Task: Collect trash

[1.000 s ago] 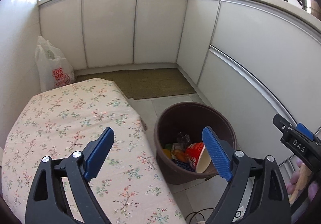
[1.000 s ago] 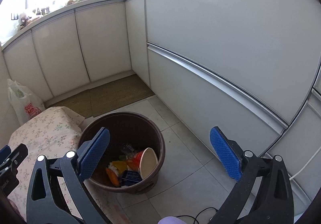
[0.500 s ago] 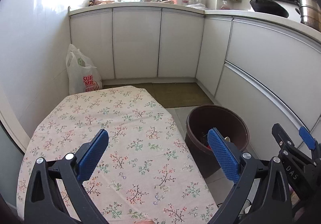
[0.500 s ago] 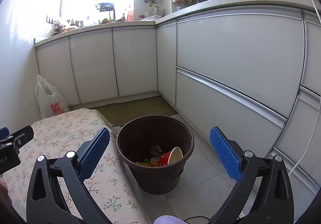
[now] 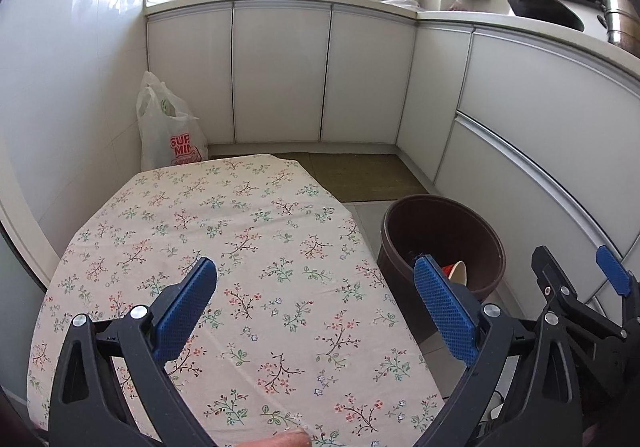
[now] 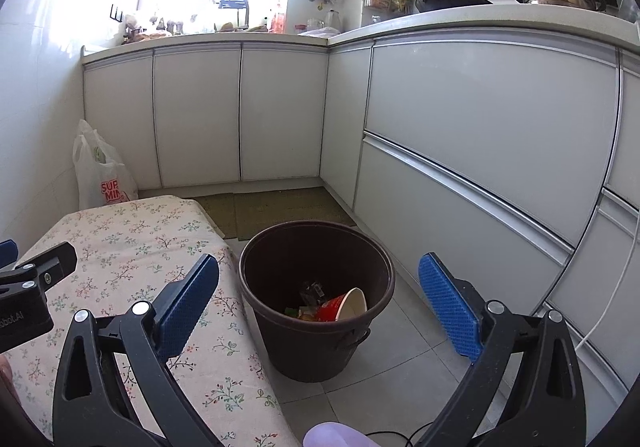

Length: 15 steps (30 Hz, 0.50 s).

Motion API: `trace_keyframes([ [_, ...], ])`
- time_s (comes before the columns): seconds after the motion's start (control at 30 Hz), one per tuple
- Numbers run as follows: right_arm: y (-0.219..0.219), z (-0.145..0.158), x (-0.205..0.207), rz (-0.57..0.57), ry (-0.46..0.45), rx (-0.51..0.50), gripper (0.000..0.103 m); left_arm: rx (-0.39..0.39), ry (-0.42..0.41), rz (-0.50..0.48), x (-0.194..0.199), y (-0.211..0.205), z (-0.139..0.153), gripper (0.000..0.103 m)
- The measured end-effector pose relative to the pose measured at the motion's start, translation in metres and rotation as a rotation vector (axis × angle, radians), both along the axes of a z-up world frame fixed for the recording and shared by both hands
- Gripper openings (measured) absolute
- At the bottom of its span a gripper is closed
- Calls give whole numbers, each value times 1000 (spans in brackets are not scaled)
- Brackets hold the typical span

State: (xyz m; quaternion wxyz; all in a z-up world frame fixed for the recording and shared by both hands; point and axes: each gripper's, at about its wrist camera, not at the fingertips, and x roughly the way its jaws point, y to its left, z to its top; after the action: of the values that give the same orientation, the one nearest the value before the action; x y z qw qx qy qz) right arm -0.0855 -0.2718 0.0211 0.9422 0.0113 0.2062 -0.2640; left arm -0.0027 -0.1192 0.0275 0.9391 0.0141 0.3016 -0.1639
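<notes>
Both views have pulled back from the brown bin — red cup inside; left hand-held gripper and right hand-held gripper gape apart, empty, tabletop at nine o'clock.

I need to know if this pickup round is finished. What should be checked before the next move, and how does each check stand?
1. Left gripper empty: ok, jaws wide apart with nothing between them.
2. Right gripper empty: ok, open with nothing held.
3. Trash inside the brown bin: ok, a red paper cup and wrappers lie at the bottom.
4. Floral tablecloth free of trash: ok for the part in view; the near edge is hidden by the grippers.
5. Floor tiles around the bin free of trash: ok where visible.
6. White plastic bag by the wall is trash: cannot tell.
</notes>
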Motion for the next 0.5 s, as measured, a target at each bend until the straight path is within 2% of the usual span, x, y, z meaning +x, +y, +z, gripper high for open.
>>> trace_keyframes([
  [0.3, -6, 1, -1, 19, -6, 58, 96, -5, 12, 3, 1, 2, -1, 96],
  [0.5, -4, 1, 0, 27, -1, 58, 96, -12, 32, 12, 3, 4, -4, 96],
])
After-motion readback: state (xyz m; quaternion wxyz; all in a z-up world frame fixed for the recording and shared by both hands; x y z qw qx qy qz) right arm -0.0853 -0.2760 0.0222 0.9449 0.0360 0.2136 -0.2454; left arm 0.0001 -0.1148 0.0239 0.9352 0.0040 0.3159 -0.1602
